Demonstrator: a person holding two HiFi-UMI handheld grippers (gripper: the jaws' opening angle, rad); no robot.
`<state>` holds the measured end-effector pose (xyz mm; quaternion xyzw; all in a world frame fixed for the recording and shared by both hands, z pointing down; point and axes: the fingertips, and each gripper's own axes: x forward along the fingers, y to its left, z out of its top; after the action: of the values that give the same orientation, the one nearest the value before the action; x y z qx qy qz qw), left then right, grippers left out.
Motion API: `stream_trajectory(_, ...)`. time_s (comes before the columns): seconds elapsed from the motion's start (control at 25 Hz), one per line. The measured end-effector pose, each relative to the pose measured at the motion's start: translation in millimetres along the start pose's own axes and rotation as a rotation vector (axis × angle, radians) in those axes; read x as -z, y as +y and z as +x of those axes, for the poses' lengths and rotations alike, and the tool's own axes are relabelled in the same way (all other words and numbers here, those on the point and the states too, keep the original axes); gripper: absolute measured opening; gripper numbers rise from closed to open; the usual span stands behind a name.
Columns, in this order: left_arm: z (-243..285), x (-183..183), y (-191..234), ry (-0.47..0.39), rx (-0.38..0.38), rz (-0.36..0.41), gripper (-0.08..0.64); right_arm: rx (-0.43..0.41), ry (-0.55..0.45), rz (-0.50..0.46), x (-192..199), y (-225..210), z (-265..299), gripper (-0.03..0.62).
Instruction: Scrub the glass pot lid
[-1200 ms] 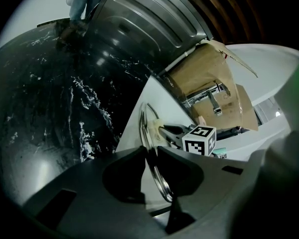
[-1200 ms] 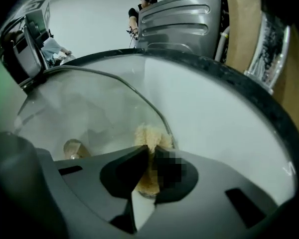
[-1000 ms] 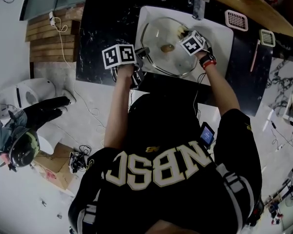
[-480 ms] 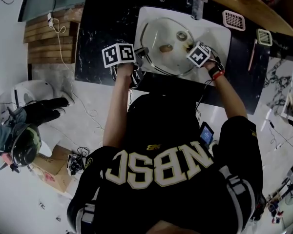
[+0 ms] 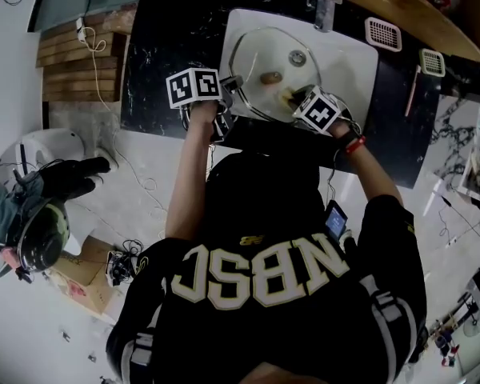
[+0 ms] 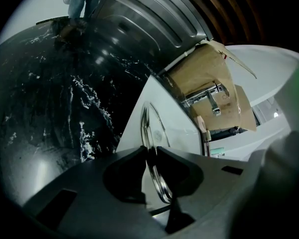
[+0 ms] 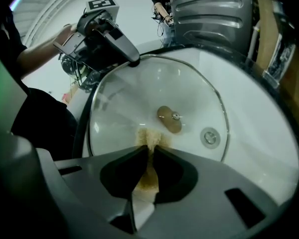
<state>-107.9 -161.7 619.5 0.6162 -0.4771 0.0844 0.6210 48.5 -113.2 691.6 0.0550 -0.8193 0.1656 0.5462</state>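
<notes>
- A black marbled counter [image 5: 168, 46] holds a white sink [image 5: 352, 62].
- The glass lid [image 5: 252, 54] sits inside the sink basin and fills most of it, with its metal rim close to the left wall.
- The left forearm reaches straight ahead from the body to the sink's near left corner. The left gripper [image 5: 234, 86] slants down over the edge, marker cube on top.
- Its jaws [image 6: 149, 156] stand narrow and pinch the lid's rim [image 6: 150, 133], which runs edge-on between the pads.
- The right forearm comes in from the right, bent at the elbow, a red band on the wrist. The right gripper [image 5: 292, 98] points steeply down at the near side of the lid.
- Its jaws [image 7: 150, 153] are nearly together, clamped on a tan pad [image 7: 149, 138]. The pad's tip meets the glass [image 7: 124, 103] just short of the knob.
- The brown knob [image 7: 169, 119] sits at the lid's middle.
- The drain [image 7: 210, 137] shows through the glass, to the right of the knob.
</notes>
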Motion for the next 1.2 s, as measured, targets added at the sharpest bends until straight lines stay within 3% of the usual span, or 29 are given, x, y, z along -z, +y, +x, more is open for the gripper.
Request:
stream_trajectory(0.32, 0.3, 0.7, 0.3, 0.001, -0.012, 0.004, 0.083, -0.038, -0.193, 0.022, -65.1, 18.7, 2.2, 0.052)
stream_trajectory(0.72, -0.1, 0.6, 0.1, -0.001, -0.016, 0.007, 0.083, 0.068, -0.367, 0.075, -124.0, -26.4, 17.6, 0.054)
stream_trajectory(1.0, 0.1, 1.4, 0.3, -0.003, -0.021, 0.008, 0.083, 0.13, -0.405, 0.114, -126.1, -75.3, 29.8, 0.057)
stream_trajectory(1.2, 0.5, 0.7, -0.1, -0.001, -0.024, 0.01, 0.086, 0.22, -0.369, 0.128, -106.2, -108.9, 38.5, 0.057)
